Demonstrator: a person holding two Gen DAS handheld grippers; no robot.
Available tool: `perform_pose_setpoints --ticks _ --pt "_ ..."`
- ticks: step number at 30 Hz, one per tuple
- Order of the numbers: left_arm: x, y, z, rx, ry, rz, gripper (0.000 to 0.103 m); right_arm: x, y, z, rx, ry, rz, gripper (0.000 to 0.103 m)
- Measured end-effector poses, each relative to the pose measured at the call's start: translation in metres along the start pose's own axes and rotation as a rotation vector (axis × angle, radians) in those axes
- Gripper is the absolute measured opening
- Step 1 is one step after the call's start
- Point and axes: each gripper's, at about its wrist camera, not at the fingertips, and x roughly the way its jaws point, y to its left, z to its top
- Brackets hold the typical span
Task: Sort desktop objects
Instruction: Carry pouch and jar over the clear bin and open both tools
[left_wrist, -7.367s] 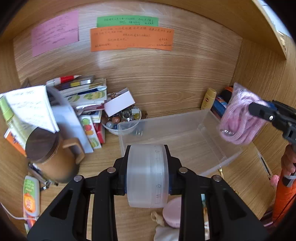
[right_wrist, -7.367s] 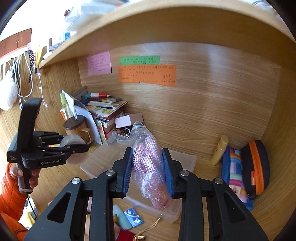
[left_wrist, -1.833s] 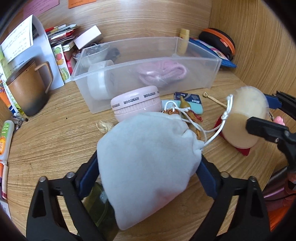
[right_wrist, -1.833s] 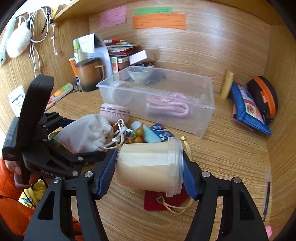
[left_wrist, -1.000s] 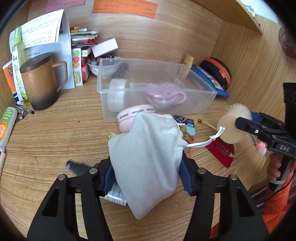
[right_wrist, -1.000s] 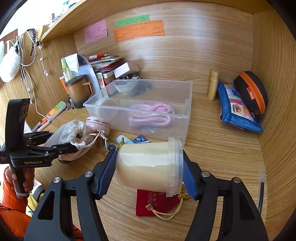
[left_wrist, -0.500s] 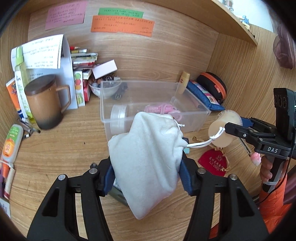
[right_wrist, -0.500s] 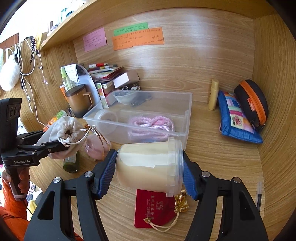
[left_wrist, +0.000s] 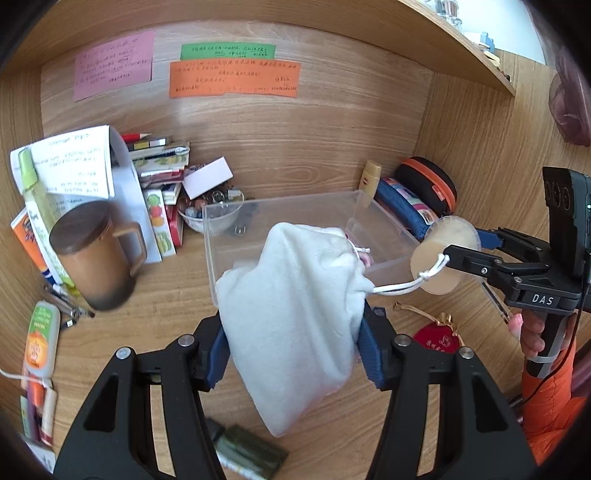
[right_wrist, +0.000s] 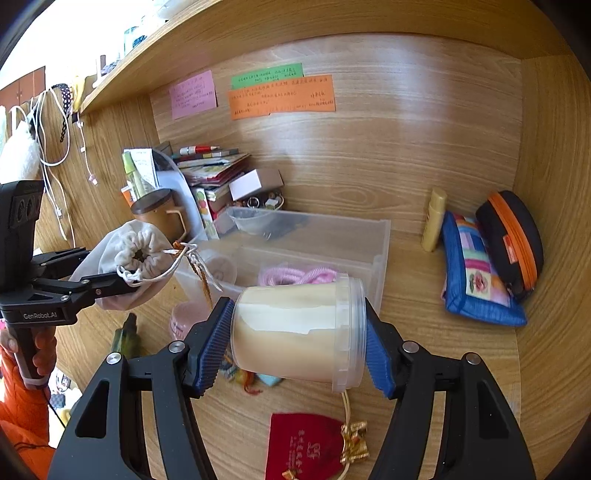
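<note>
On the wooden desk (right_wrist: 424, 332), a clear plastic bin (right_wrist: 380, 236) is holding a pink cord (right_wrist: 295, 275) and a round tape roll (right_wrist: 219, 267). The left gripper (left_wrist: 291, 343) is clamping a soft white drawstring pouch (left_wrist: 295, 314) above the desk; the right gripper (right_wrist: 299, 332) is squeezing a cream-filled lidded jar (right_wrist: 295, 328) sideways, near the bin.

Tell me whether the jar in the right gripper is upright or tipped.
Tipped. The jar lies on its side between the right gripper's pads, lid end pointing right, above the desk.
</note>
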Motion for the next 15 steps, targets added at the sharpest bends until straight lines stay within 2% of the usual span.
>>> perform_pose_setpoints --ticks 15 --pt "0.036 0.004 0.040 0.070 0.018 -0.024 0.058 0.027 -0.006 0.033 -0.004 -0.001 -0.023 0.062"
